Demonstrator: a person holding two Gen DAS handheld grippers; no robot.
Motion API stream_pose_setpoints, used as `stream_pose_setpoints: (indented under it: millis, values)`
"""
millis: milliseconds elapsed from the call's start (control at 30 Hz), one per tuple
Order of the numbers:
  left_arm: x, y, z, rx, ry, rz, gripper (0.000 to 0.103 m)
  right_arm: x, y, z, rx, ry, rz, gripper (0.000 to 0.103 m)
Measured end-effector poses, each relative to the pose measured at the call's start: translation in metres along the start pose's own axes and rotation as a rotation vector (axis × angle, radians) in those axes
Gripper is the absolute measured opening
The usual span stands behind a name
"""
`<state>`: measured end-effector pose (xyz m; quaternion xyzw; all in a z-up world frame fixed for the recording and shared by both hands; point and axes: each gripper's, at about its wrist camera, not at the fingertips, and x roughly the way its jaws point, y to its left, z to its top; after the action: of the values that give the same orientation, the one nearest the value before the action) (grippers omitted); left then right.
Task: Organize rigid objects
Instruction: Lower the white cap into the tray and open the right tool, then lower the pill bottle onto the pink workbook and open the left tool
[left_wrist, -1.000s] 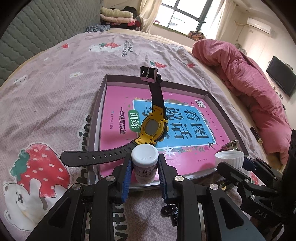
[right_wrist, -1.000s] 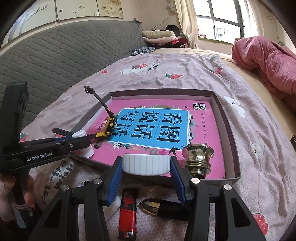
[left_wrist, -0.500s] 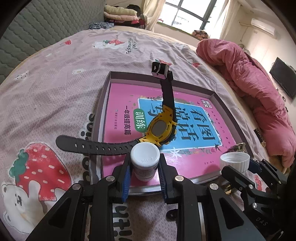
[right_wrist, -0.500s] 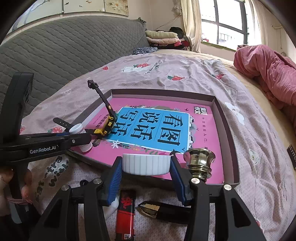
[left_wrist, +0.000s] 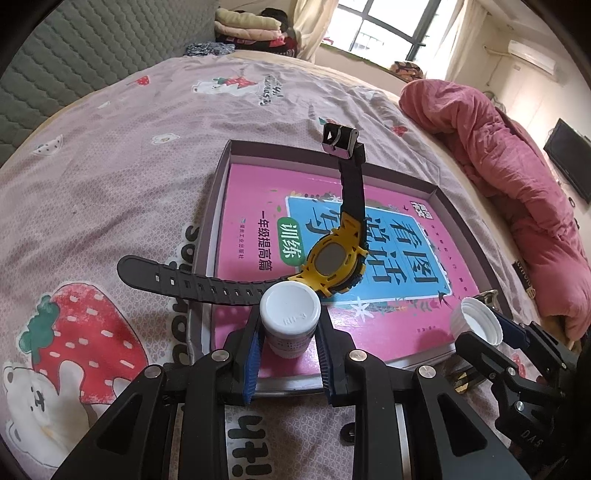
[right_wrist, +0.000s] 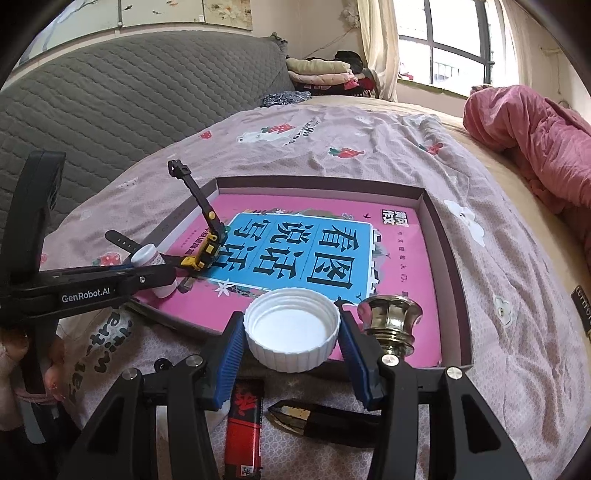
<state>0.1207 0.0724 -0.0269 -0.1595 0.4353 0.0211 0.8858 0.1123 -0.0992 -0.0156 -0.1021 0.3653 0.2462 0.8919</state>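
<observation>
Your left gripper (left_wrist: 289, 345) is closed on the small white bottle (left_wrist: 290, 321), holding it upright just over the near left corner of the tray (left_wrist: 221, 206). Whether the bottle's base touches the pink book (left_wrist: 258, 192) in the tray, you cannot tell from either view. Your right gripper (right_wrist: 291, 341) is clamped on the white cap (right_wrist: 291, 328), open side up, at the tray's near edge and not yet inside it.

So far the tray holds the book, with the yellow watch (left_wrist: 334, 258) lying on it; one strap sticks up toward the far side and the other hangs out over the tray's left wall onto the bedspread (left_wrist: 110, 166). The brass knob (right_wrist: 391, 321) stands in the near right corner, just beside the cap.

By the look of it you are about halfway. Bottle and cap are both in hand and need setting down in the tray. Still outside, on the bedspread near you, lie a red lighter (right_wrist: 243, 424) and a dark pointed piece (right_wrist: 310, 421). The trailing watch strap may also want tucking in.
</observation>
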Motion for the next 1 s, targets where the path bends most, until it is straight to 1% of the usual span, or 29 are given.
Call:
stream_pose_setpoints:
  millis: [167, 300, 533, 800, 900, 1000]
  values:
    - [0.0007, 0.0001, -0.0003, 0.004, 0.003, 0.002, 0.027, 0.0004, -0.0018, 0.0007, 0.008, 0.004, 0.007, 0.05]
    - [0.0016, -0.0011, -0.0004, 0.015, 0.004, 0.01, 0.028, 0.001, -0.0018, 0.0006, 0.007, 0.003, -0.01, 0.05]
    - [0.0029, -0.0024, -0.0002, 0.027, 0.007, 0.022, 0.028, 0.0014, -0.0031, 0.0012, 0.012, 0.004, -0.009, 0.051]
    - [0.003, -0.003, -0.0001, 0.031, 0.01, 0.025, 0.029, -0.0002, 0.0009, -0.0002, -0.01, -0.006, -0.021, 0.051]
    - [0.0029, -0.0035, -0.0003, 0.031, 0.009, 0.017, 0.033, -0.0038, 0.0031, 0.0003, -0.019, -0.022, -0.02, 0.051]
    - [0.002, -0.0046, -0.0002, 0.035, 0.004, 0.014, 0.039, -0.0069, 0.0041, 0.0009, -0.024, -0.035, -0.021, 0.051]
